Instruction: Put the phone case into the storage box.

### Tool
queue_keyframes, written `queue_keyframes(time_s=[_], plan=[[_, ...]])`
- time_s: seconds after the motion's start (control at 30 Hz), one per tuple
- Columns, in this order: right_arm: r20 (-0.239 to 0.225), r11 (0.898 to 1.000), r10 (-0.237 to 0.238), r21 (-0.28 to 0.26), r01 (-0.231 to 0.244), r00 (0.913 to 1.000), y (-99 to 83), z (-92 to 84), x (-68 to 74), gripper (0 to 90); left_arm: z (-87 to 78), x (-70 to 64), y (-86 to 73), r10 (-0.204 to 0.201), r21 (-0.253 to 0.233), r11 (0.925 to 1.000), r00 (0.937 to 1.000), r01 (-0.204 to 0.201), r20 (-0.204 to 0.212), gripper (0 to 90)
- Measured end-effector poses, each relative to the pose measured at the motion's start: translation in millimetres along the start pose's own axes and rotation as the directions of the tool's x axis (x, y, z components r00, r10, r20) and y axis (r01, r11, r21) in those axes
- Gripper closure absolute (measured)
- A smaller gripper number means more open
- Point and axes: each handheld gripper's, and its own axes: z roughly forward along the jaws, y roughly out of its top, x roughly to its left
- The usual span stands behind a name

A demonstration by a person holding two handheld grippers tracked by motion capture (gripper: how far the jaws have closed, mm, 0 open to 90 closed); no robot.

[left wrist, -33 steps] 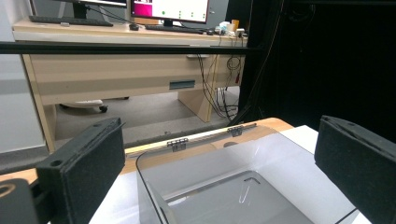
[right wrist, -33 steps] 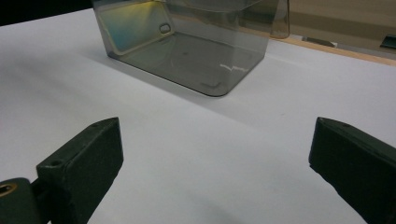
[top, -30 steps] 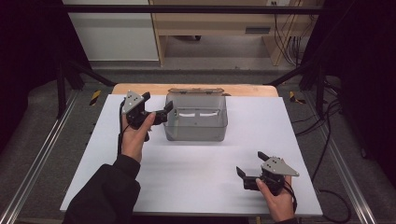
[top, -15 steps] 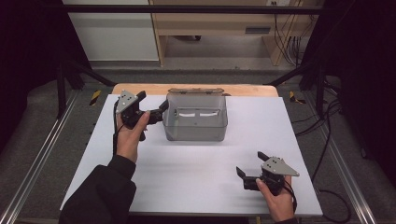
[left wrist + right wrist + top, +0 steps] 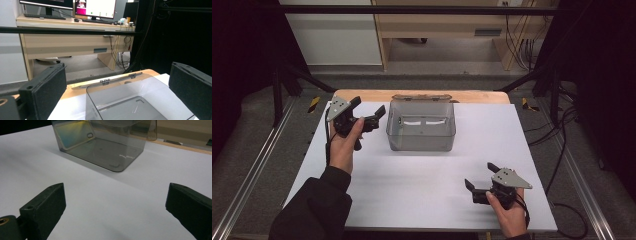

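Observation:
A smoky see-through plastic box (image 5: 421, 126) stands open and empty at the back middle of the white table (image 5: 412, 190). Its hinged lid (image 5: 422, 97) lies folded back behind it. My left gripper (image 5: 368, 108) hovers just left of the box, open, with nothing between its jaws. In the left gripper view the wide-apart jaws of the left gripper (image 5: 120, 82) frame the box (image 5: 130, 102) and the lid (image 5: 110, 81). My right gripper (image 5: 481, 176) rests low near the front right of the table, open and holding nothing. In the right gripper view the right gripper (image 5: 117, 202) faces the box (image 5: 105, 145) across bare table.
A wooden strip (image 5: 362, 95) edges the table's back. Metal rails (image 5: 257, 165) run along both sides, and black frame posts (image 5: 277, 85) stand at the corners. Cables (image 5: 562, 165) trail on the floor at the right. A desk (image 5: 62, 42) with monitors stands beyond.
My left gripper has drifted left, a little away from the box's left wall, still open. The right gripper and the box have not moved.

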Motion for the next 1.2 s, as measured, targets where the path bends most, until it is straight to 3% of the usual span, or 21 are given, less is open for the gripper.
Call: queue_keyframes(time_s=[0.53, 1.2], plan=[[0.0, 1.0, -0.004, 0.0, 0.004, 1.0, -0.2, 0.2, 0.0, 3.3, -14.5, 16.8, 7.6, -0.005, -0.02, 0.9998, 0.9997, 0.004, -0.025, 1.3], [0.003, 1.0, -0.005, 0.002, 0.005, 1.0, -0.4, 0.1, 0.1, 3.2, -31.0, 27.9, 14.6, 0.005, -0.029, 0.9996, 0.9994, -0.006, -0.033, 1.3]])
